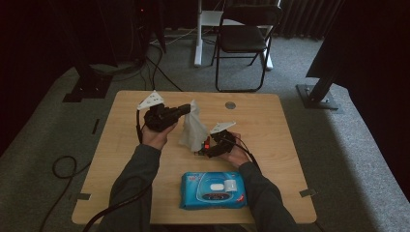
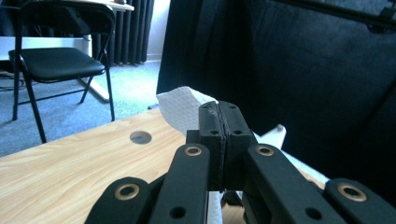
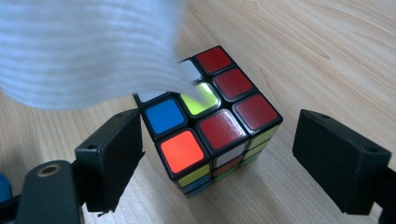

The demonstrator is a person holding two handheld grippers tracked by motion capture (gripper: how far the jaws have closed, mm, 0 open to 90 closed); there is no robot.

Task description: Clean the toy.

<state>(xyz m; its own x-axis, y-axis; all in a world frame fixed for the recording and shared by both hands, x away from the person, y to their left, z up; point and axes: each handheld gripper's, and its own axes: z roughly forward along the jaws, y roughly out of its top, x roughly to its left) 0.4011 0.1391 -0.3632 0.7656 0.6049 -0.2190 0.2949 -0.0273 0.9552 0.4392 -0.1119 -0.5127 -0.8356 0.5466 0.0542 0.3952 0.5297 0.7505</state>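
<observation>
Black jaws of the right gripper (image 3: 217,163) stand apart on either side of a scrambled puzzle cube (image 3: 210,116) resting on the tabletop (image 3: 327,46), touching neither face, seemingly steadying it for wiping. Above, the left gripper (image 2: 218,135) pinches a white wipe (image 2: 180,109), dangling it over the cube. Nearer lies a blue wipes pack (image 1: 212,190), its print too small to read.

White wipe (image 1: 192,126): crumpled sheet, hanging upright above the table, its top edge pinched, its lower edge draped over the cube. Scrambled puzzle cube (image 3: 212,120): black-framed, red, blue, orange and yellow-green stickers on top, resting flat on the wooden tabletop.
</observation>
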